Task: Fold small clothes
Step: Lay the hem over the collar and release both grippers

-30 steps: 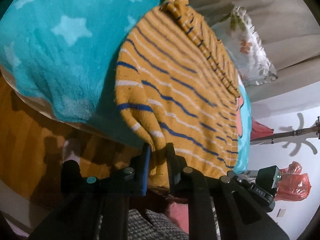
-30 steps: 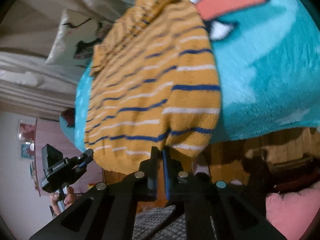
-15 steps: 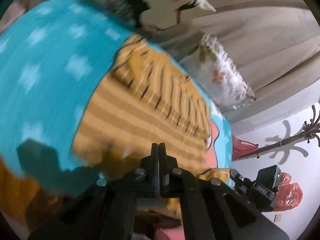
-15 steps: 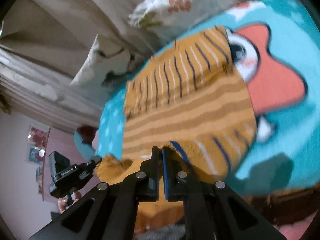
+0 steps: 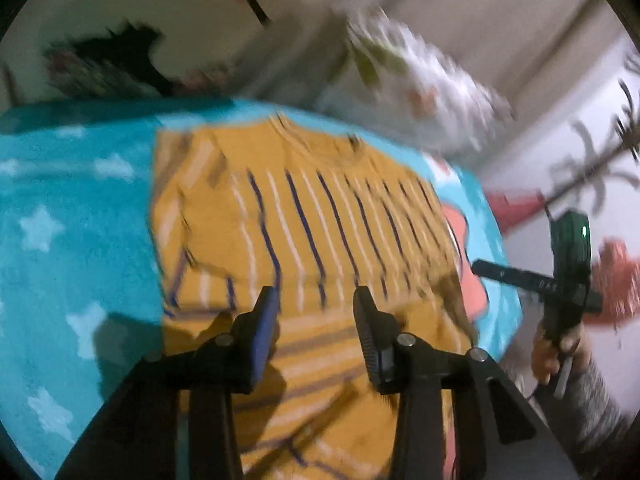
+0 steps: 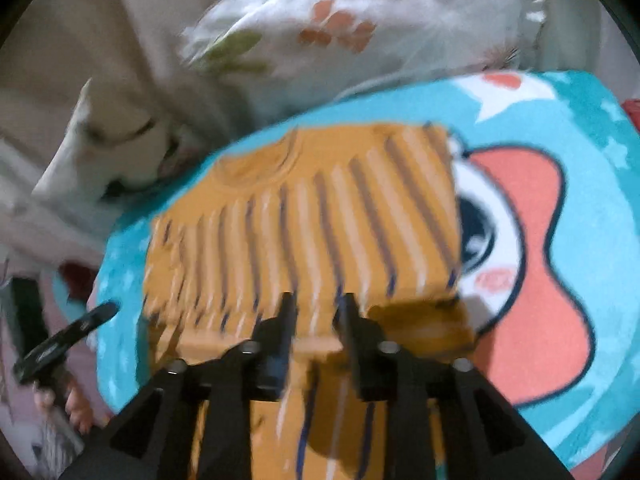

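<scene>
Sweater (image 5: 320,216) mustard, navy and white stripes; blanket (image 5: 72,240) turquoise, white stars; pillow (image 6: 360,28) white, orange-green floral.

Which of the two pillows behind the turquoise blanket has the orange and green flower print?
The frilly white pillow lying directly behind the yellow striped sweater; the other pillow, further left, looks plain cream.

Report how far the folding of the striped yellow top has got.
Done: the yellow top lies on the teal blanket with one fold laid over. In hand: nothing; the left tool and right tool are opening, jaws apart above the fabric. Left: perhaps another fold; blur hides the sleeves.
</scene>
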`<state>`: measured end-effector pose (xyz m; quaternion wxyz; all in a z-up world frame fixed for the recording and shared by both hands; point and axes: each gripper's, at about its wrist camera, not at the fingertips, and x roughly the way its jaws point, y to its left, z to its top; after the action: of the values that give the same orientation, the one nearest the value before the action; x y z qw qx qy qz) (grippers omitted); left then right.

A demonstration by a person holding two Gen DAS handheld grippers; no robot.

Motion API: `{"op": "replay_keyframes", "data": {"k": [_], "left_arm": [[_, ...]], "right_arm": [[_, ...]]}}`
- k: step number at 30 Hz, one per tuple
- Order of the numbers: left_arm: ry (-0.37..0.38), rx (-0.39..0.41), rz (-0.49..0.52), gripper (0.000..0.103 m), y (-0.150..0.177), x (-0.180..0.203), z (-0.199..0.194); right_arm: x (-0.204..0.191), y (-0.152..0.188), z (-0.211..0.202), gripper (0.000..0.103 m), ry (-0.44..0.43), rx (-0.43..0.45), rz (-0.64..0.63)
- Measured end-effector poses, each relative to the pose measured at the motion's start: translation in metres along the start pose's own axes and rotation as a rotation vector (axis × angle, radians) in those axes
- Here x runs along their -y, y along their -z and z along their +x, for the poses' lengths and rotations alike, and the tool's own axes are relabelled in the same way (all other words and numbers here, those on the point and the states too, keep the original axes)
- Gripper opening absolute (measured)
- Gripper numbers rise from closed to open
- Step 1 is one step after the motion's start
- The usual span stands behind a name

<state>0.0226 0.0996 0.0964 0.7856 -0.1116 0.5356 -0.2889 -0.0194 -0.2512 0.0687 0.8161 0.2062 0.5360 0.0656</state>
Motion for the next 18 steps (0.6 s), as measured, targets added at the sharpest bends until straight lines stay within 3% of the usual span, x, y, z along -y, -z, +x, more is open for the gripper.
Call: {"op": "replay_keyframes", "data": {"k": [3, 6, 10, 14, 18], "left_arm": [[0.048, -0.080, 0.035, 0.039, 0.026, 0.005, 0.011], [0.072, -0.119, 0.057, 0.042, 0.050, 0.011, 0.015], [0.103, -0.142, 0.109, 0.054, 0.069, 0.030, 0.018], [0.098, -0.180, 0.188, 0.058, 0.079, 0.046, 0.032], [0.058, -0.194, 0.188, 0.058, 0.080, 0.048, 0.052]], "right_arm": [[-0.013, 0.034, 0.002, 0.045, -0.027, -0.093, -0.109], [-0.031, 0.059, 0.008, 0.049, -0.003, -0.157, -0.242], [-0.067, 0.085, 0.018, 0.049, 0.084, -0.159, -0.526], [-0.090, 0.110, 0.039, 0.049, 0.175, -0.166, -0.785], [-0.086, 0.117, 0.066, 0.049, 0.266, -0.175, -0.906]]}}
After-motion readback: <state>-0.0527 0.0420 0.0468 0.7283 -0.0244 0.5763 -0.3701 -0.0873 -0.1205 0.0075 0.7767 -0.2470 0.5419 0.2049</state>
